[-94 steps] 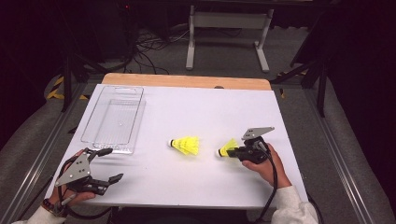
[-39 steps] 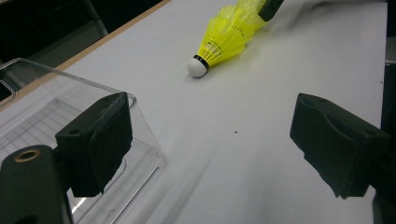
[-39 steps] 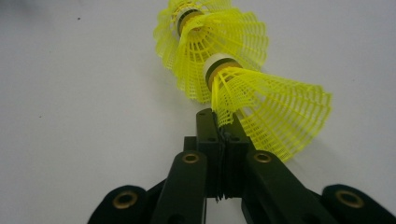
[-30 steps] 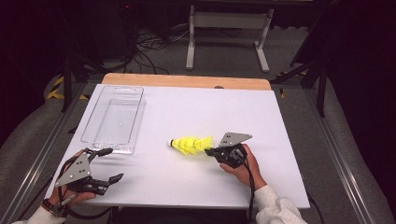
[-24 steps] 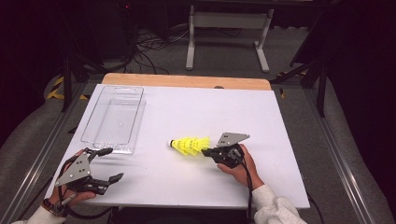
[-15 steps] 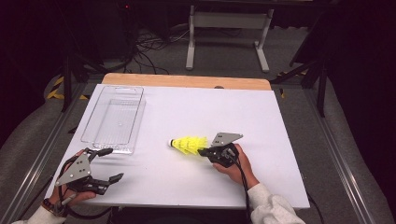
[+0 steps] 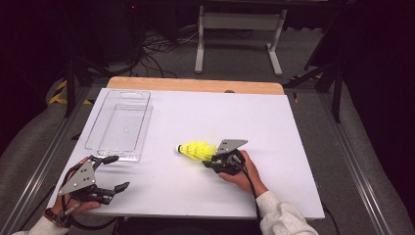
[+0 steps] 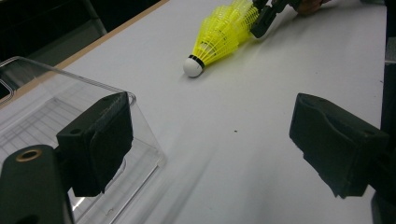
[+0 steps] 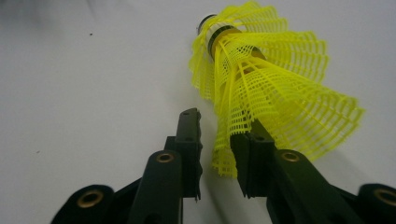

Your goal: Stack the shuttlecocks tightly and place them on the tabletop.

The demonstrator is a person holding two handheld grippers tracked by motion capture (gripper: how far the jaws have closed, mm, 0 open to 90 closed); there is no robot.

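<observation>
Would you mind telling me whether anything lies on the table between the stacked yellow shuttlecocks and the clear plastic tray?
Nothing visible does. Bare white table lies between the yellow shuttlecocks and the clear tray. The left hand-held gripper sits nearer the person, off that path.

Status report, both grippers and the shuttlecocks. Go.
Left gripper open, idle by the clear tray. Right gripper jaws just opening, skirt edge between them. Two yellow shuttlecocks nested on the table. Nothing in the way.
</observation>
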